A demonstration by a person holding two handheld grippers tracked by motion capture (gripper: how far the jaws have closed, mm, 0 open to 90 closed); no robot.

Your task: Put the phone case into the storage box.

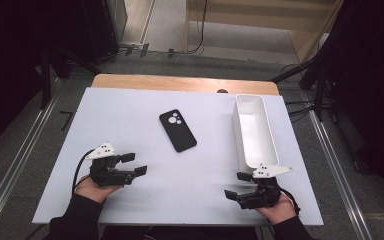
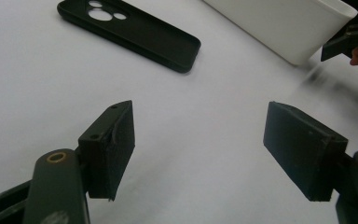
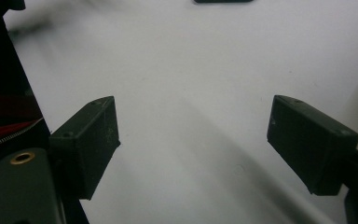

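While both hands are resting at the near edge of the table (image 1: 130, 107), nothing is being gripped. The left gripper (image 1: 134, 164) is sitting at about 7 o'clock with its fingers (image 2: 107, 149) released, only bare table showing in the gap between them. The right gripper (image 1: 237, 186) is sitting at about 5 o'clock, fingers (image 3: 86, 140) likewise spread and holding nothing.

The phone case (image 1: 177, 130) is lying flat near the table centre, back side up with the camera cutouts toward 11 o'clock, well apart from both grippers. From the left gripper it is lying at roughly 1 o'clock, and the left gripper view is looking toward it, so I am reading the left as the likely picker.

The white bin (image 1: 267, 137) is standing along the right side, long axis running 12 to 6, its near end just beside the right gripper. Judging by the high view, it is holding nothing. Likely reason for the layout: the case is sitting within easy reach at centre, the bin parked to one side as the drop point. The right hand may be waiting to steady the bin.
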